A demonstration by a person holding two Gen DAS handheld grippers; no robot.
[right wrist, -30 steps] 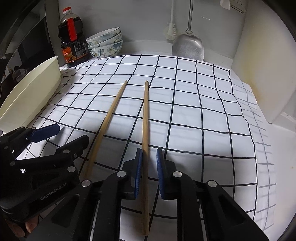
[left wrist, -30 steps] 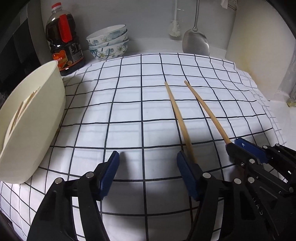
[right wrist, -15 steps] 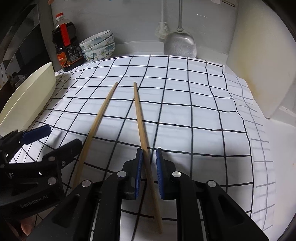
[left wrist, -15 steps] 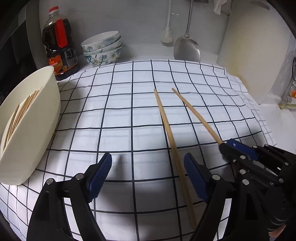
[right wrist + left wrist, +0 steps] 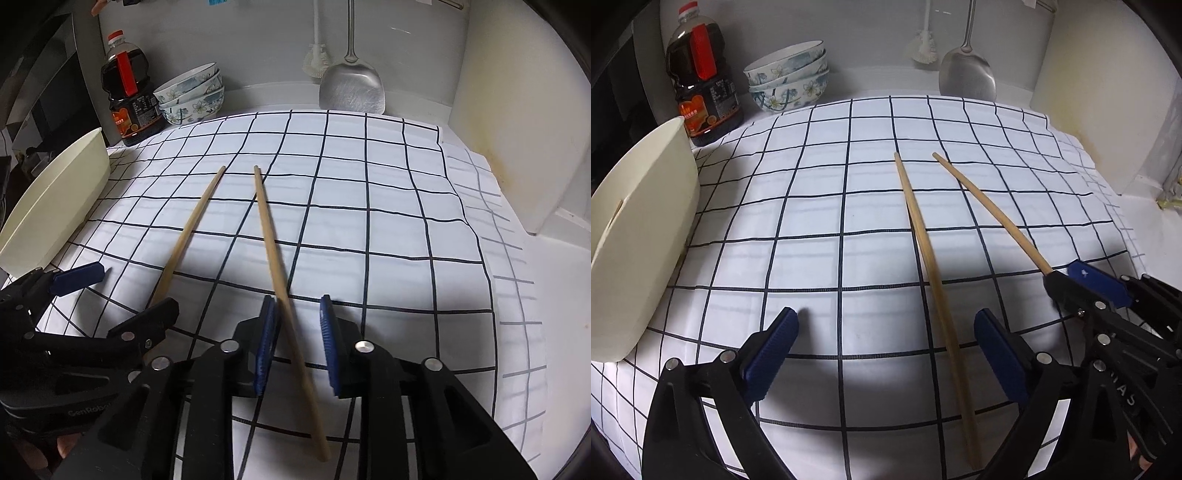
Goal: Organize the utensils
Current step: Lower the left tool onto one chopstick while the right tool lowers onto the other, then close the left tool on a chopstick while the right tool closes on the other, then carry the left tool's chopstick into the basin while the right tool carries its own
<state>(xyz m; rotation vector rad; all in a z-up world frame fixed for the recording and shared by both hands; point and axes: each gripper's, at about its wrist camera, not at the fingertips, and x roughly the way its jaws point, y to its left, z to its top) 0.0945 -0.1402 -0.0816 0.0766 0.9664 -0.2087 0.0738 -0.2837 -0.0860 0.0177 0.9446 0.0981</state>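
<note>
Two wooden chopsticks lie on the checked cloth. The left chopstick (image 5: 929, 258) (image 5: 188, 229) runs between my left gripper's (image 5: 886, 345) open jaws, near the right pad. My left gripper (image 5: 122, 295) also shows in the right wrist view. The right chopstick (image 5: 990, 214) (image 5: 284, 291) passes between the jaws of my right gripper (image 5: 297, 339), which stand apart, the chopstick resting against the left pad (image 5: 266, 343). My right gripper (image 5: 1082, 284) shows at the right in the left wrist view. A cream tub (image 5: 639, 236) (image 5: 55, 199) stands at the left.
At the back stand a dark oil bottle (image 5: 701, 77), stacked floral bowls (image 5: 790, 77), a hanging metal spatula (image 5: 966, 74) and a brush (image 5: 925, 51). A cream wall panel (image 5: 1108, 92) rises at the right, where the cloth (image 5: 812, 206) ends at a white counter.
My right gripper's jaws have opened from shut on the right chopstick, which now lies loose between them. My left gripper has drawn back and opened wider; more of the left chopstick shows.
</note>
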